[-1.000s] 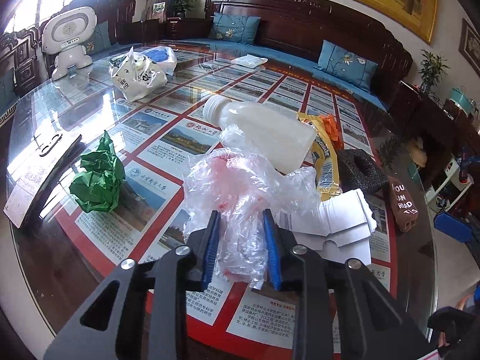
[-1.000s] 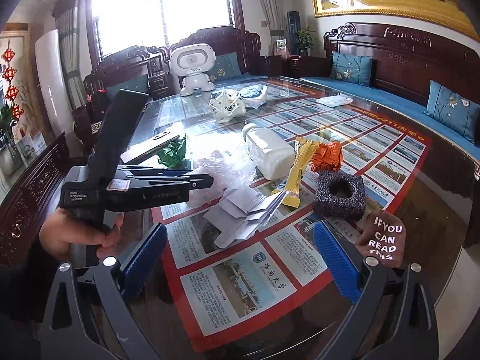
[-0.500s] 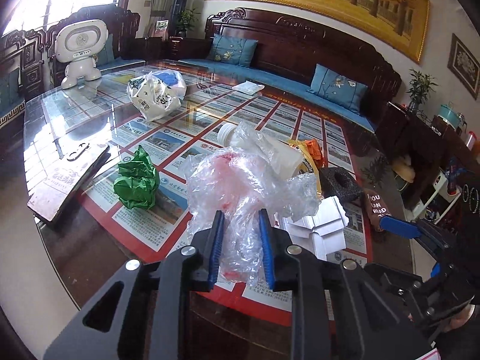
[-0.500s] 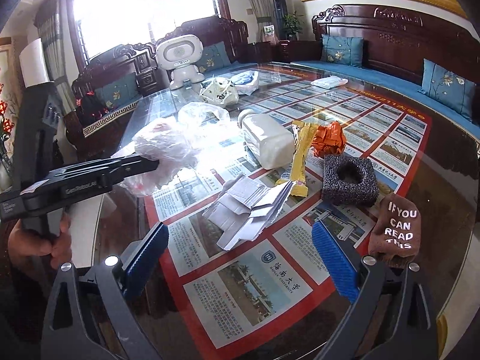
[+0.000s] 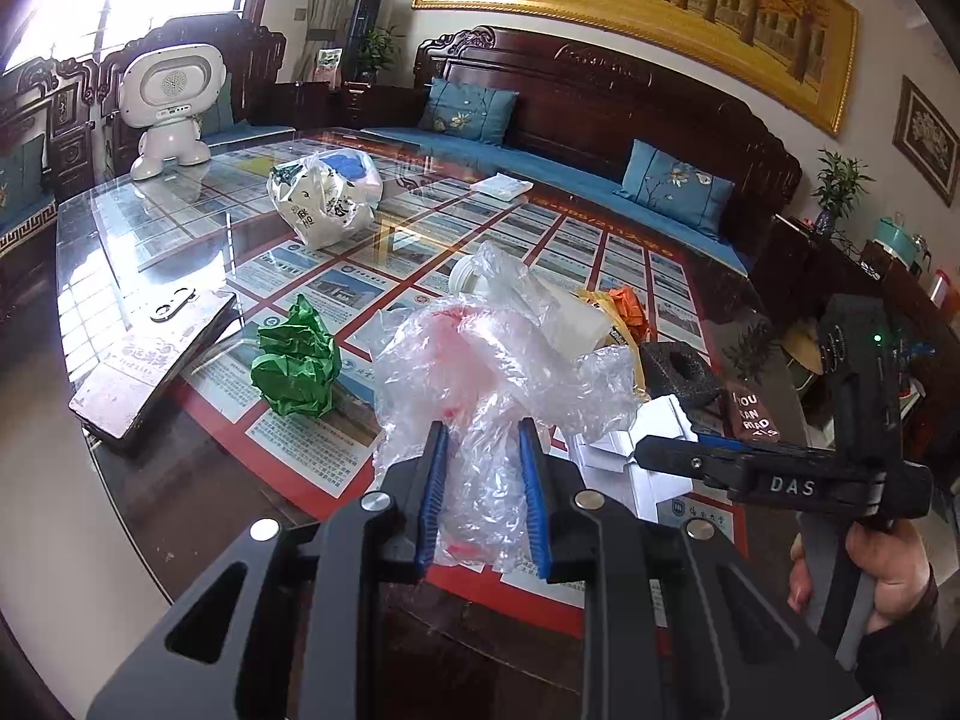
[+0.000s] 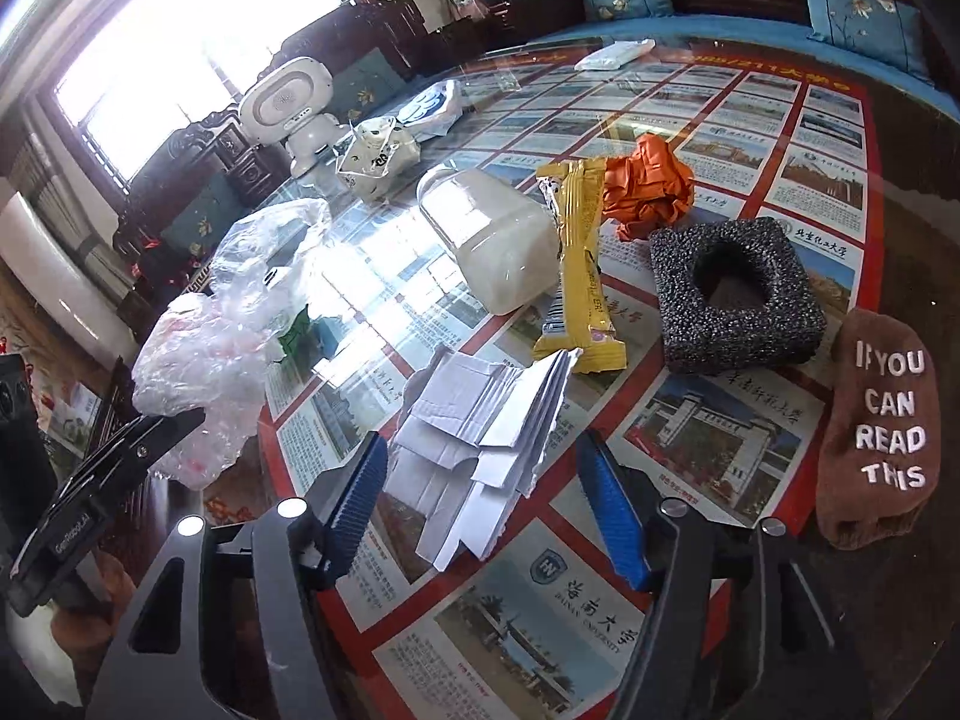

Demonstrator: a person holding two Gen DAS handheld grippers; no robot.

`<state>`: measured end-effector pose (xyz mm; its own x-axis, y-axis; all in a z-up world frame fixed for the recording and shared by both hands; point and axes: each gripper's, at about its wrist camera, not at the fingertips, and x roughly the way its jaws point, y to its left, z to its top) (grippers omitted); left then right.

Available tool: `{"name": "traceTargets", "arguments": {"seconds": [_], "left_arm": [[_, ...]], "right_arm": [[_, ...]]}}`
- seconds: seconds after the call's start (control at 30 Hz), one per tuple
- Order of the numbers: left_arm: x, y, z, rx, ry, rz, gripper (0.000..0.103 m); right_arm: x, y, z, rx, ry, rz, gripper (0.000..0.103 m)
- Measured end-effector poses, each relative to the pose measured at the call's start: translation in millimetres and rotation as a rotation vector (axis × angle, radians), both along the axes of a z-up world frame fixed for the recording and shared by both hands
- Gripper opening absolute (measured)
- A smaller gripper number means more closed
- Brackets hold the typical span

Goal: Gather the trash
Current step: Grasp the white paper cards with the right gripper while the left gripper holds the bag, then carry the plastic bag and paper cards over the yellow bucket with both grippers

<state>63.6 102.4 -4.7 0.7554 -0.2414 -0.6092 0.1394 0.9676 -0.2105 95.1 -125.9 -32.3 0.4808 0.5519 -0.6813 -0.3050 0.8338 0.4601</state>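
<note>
You are keeping the left gripper (image 5: 483,495) clamped on the crumpled plastic bag (image 5: 492,372), lifted at frame centre so it clears the glass table (image 5: 180,228). Your right gripper (image 6: 483,504) has just been closing, jaws still apart around the folded white paper (image 6: 480,420) at lower centre, not yet pinching it.

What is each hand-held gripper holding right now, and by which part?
The left hand-held gripper pinches the crumpled clear plastic bag by its lower end. The right hand-held gripper holds nothing.
</note>
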Motion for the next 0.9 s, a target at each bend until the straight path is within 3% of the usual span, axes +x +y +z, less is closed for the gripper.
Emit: {"name": "traceTargets", "arguments": {"seconds": [0.07, 0.13, 0.17, 0.37, 0.7, 0.9], "left_arm": [[-1.1, 1.8, 0.0, -0.001, -0.001, 0.002, 0.025], [-2.2, 2.5, 0.0, -0.001, 0.001, 0.002, 0.025], [-2.9, 2.2, 0.0, 0.001, 0.002, 0.000, 0.025], [-5.7, -3.3, 0.8, 0.019, 0.000, -0.014, 0.025], [-12.9, -19.3, 11.3, 0.041, -0.019, -0.037, 0.025], [-23.1, -53.0, 21.7, 0.053, -0.033, -0.123, 0.025]], "right_arm": [[4.4, 1.6, -2.7, 0.009, 0.008, -0.003, 0.050], [6.3, 5.2, -5.4, 0.029, 0.017, 0.015, 0.021], [7.3, 6.6, -7.3, 0.035, 0.022, 0.021, 0.014], [0.0, 6.5, -3.7, 0.046, -0.008, 0.013, 0.009], [-44.2, -5.5, 37.8, -0.102, -0.192, 0.034, 0.007], [-71.6, -36.6, 60.0, -0.129, -0.244, 0.009, 0.007]]}}
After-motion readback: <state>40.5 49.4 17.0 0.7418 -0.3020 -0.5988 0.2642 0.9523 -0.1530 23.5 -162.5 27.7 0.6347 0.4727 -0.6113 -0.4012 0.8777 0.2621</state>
